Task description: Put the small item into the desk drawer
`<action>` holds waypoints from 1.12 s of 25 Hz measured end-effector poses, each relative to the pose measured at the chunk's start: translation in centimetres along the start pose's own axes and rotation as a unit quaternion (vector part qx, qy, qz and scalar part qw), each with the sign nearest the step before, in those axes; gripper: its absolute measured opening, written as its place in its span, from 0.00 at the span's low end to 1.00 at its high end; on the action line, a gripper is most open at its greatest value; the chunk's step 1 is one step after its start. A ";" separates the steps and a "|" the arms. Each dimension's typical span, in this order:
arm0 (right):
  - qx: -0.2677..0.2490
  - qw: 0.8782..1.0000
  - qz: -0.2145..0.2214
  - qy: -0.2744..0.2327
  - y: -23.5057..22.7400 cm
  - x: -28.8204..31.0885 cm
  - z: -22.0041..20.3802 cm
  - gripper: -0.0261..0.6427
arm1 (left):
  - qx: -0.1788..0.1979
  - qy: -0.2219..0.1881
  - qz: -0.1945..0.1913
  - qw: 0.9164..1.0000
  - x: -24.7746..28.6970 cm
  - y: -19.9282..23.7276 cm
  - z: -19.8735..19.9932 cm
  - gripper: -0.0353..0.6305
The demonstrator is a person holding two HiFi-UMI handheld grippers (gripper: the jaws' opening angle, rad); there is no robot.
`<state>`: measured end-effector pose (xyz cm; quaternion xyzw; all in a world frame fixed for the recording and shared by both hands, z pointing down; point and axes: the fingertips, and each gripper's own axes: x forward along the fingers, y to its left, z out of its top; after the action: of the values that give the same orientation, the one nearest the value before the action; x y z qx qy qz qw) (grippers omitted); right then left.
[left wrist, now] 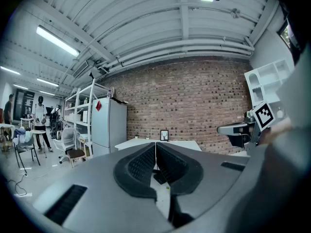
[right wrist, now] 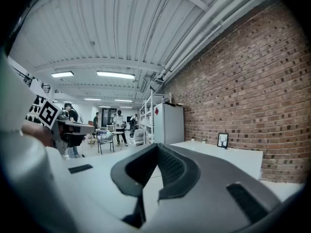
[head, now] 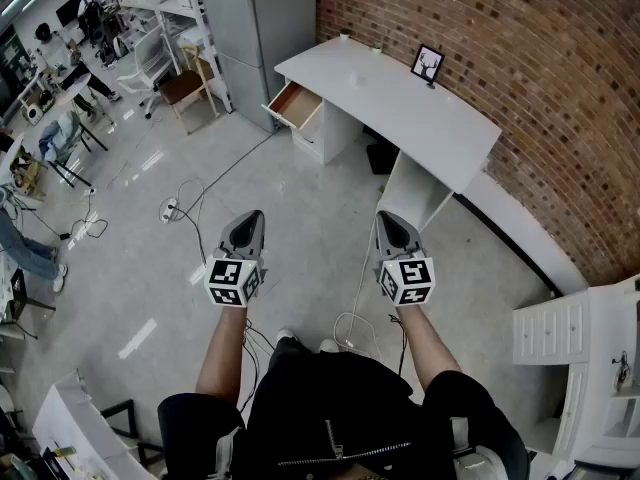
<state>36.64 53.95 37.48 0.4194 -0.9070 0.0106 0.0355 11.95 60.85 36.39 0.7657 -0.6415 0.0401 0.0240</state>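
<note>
Crowding the far left edge of the head view, a few people and chairs are cut off by the frame and too small to describe. A thin dark cable trails over the pale grey floor. The left gripper, grey with a marker cube, is held level over the floor, well apart from the furniture. In the left gripper view its jaws are pressed together with nothing pinched.

Further right, a wood-lined drawer stands pulled out at the near end of the long white desk. What lies inside is hidden from this angle. Two tiny specks sit on the desk's far end by the wall. They are too small to name, so the small item cannot be told for sure.

The right gripper hangs level beside the left. Its jaws are likewise closed tight and empty in the right gripper view. A small black picture frame stands against the red brick wall. A white cabinet is cut off at the right edge.
</note>
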 end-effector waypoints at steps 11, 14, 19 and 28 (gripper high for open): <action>0.013 1.000 -0.005 0.001 -1.0 -0.4 -0.7 0.05 | 0.009 0.010 -0.018 1.000 0.5 -2.2 -0.1 0.09; 0.014 1.000 -0.005 -0.001 -1.5 0.3 -0.5 0.05 | 0.008 0.012 -0.019 1.000 1.1 -2.3 -0.1 0.09; 0.014 1.000 -0.007 -0.001 -2.4 2.0 -0.4 0.05 | 0.002 0.016 -0.020 1.000 2.8 -1.8 -0.4 0.09; 0.014 1.000 -0.010 0.009 -4.6 6.4 -0.9 0.05 | -0.007 0.025 -0.033 0.999 8.3 0.1 -1.2 0.09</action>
<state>36.07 46.21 38.82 0.4287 -0.9022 0.0268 0.0384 13.30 52.80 38.36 0.7849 -0.6155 0.0537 0.0467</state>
